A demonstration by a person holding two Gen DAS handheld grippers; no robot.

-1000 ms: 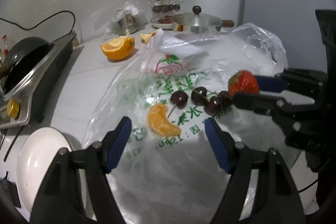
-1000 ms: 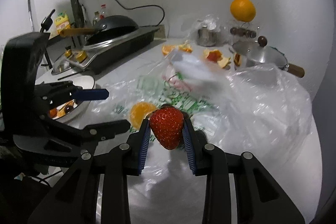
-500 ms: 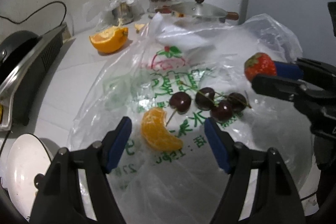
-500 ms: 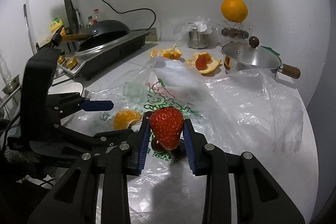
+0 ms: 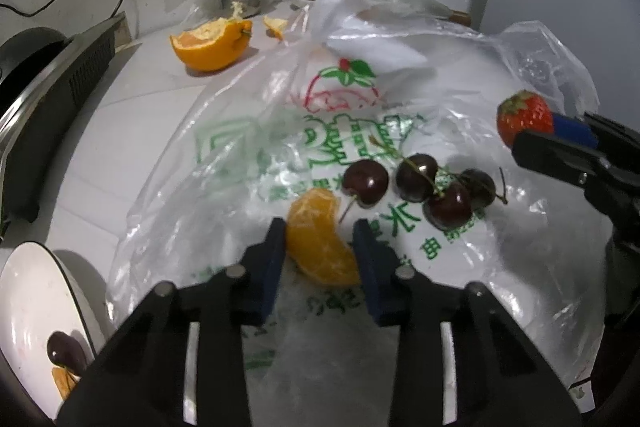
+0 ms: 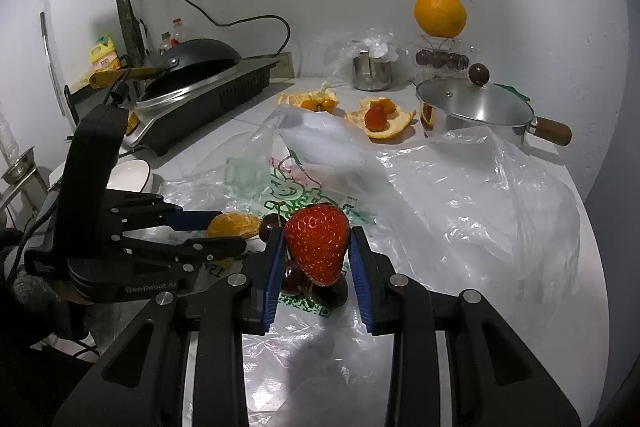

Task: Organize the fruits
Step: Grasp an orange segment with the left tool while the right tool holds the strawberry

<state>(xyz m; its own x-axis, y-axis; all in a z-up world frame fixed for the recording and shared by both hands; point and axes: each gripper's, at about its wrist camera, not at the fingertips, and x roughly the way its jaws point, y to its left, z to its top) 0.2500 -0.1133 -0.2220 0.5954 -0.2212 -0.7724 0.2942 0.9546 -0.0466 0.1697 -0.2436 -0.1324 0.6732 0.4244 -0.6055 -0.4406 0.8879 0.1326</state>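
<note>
1. Just now the left gripper (image 5: 320, 251) has been closing its jaws: a second ago they stood wide apart above the bag, and now the blue pads sit against both sides of the orange segment (image 5: 322, 239), pinching it where it lies on the plastic bag (image 5: 248, 147).
2. By contrast, the right gripper (image 6: 316, 259) is as it was, pressed on the strawberry (image 6: 316, 243) and holding it above the bag.
3. As I read it, the segment is gripped but not yet lifted, so the next move is probably to carry it to the white bowl (image 5: 24, 291) at the left edge, where a cherry and a bit of orange already lie.
4. Four cherries (image 5: 416, 183) remain on the bag, just beside the segment, their stems tangled; these look left to sort.
5. Underneath is a pale tiled counter. Behind stand a lidded steel pan (image 6: 476, 107), orange peels (image 6: 380, 123), a whole orange (image 6: 440, 13) on a clear box, a steel cup, and a black wok on a cooker at left. White wall behind.
</note>
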